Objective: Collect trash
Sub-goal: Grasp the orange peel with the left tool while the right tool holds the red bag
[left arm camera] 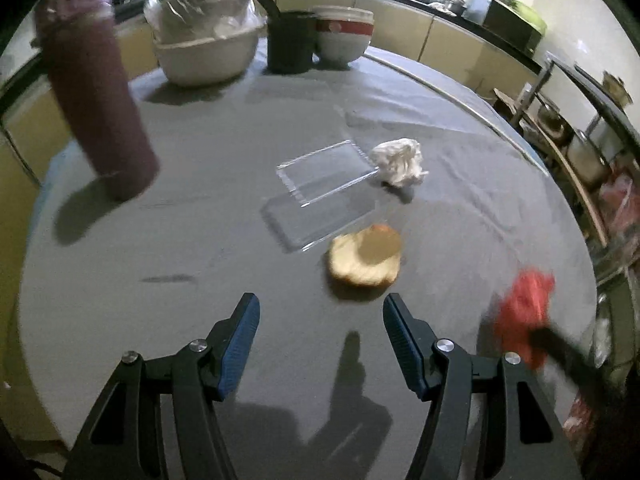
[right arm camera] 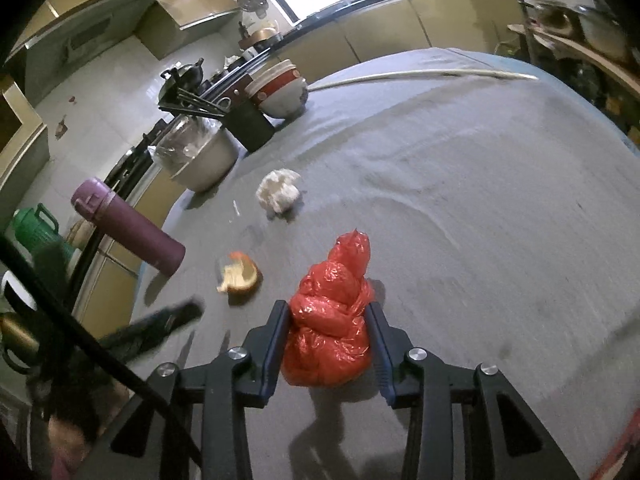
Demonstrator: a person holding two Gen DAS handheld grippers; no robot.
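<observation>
Red plastic bag (right arm camera: 329, 322) is pinched between the right gripper (right arm camera: 328, 320) fingers, apparently as the trash collector. Left gripper (left arm camera: 320, 320) is held wide, empty; bitten bread (left arm camera: 365, 262) just ahead, crumpled tissue (left arm camera: 399, 161) farther, beside clear tray (left arm camera: 320, 192).

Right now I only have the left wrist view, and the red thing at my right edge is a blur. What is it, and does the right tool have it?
Observer: It is a crumpled red plastic bag. It sits between the right tool's fingers, which look closed against its sides.
Operator: Is the bag off the table?
Observer: I cannot tell; a shadow lies under it on the grey cloth.
Operator: Anything beyond my left edge?
Observer: A green basket stands off the table, past the purple flask.
Operator: And my own tool?
Observer: The left tool is open, short of the bitten apple piece.
</observation>
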